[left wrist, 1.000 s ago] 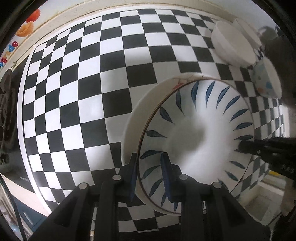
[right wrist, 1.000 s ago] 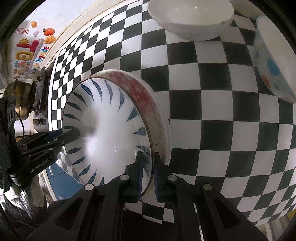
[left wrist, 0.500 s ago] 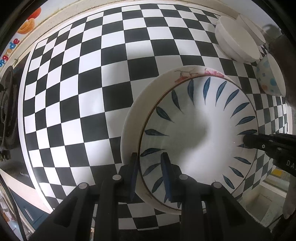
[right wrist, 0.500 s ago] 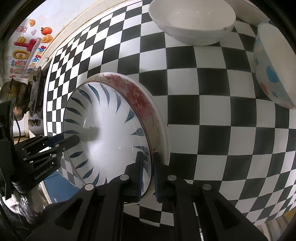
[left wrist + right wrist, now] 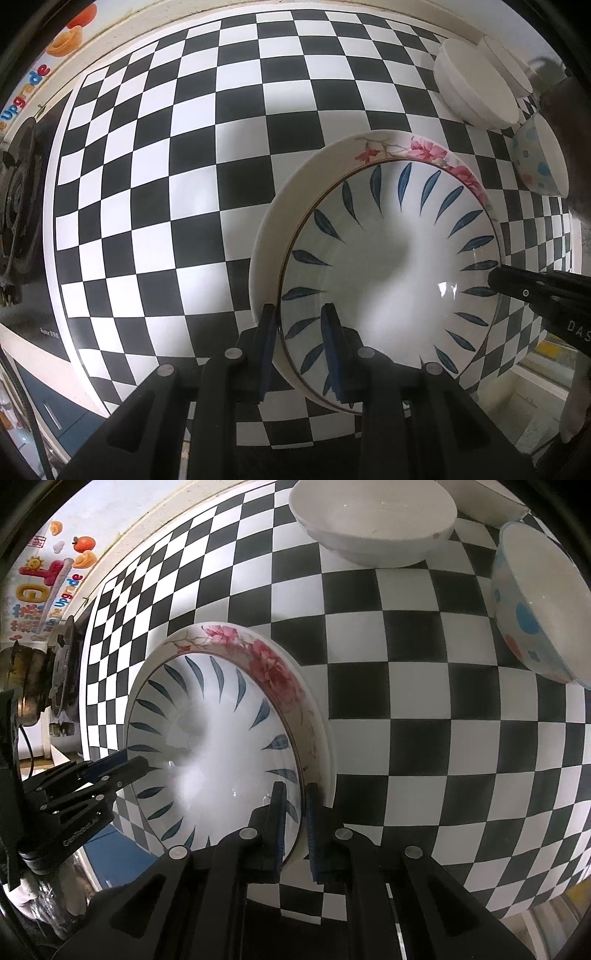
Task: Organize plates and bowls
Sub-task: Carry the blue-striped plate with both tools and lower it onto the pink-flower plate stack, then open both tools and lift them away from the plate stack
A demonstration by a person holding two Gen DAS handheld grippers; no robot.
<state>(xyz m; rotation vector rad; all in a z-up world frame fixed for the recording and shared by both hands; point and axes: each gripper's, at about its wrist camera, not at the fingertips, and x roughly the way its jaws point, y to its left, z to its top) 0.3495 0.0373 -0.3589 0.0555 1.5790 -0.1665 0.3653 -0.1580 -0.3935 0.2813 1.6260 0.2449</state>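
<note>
A blue-leaf plate (image 5: 388,258) (image 5: 214,746) sits nested in a larger pink-flower plate (image 5: 421,149) (image 5: 266,664) over the checkered counter. My left gripper (image 5: 300,332) is shut on the near rim of the blue-leaf plate. My right gripper (image 5: 294,812) is shut on the opposite rim of the same plate; it also shows in the left wrist view (image 5: 517,284). The left gripper shows in the right wrist view (image 5: 122,768). Whether the plates touch the counter I cannot tell.
A white bowl (image 5: 476,92) (image 5: 373,520) and a polka-dot bowl (image 5: 539,162) (image 5: 539,605) stand at the far right of the checkered counter (image 5: 184,166). A stove (image 5: 18,192) is at the left. The counter's front edge is close behind the plates.
Both grippers and the two plates have moved back toward the counter's front edge; the bowls look farther away. Both grips are unchanged.
</note>
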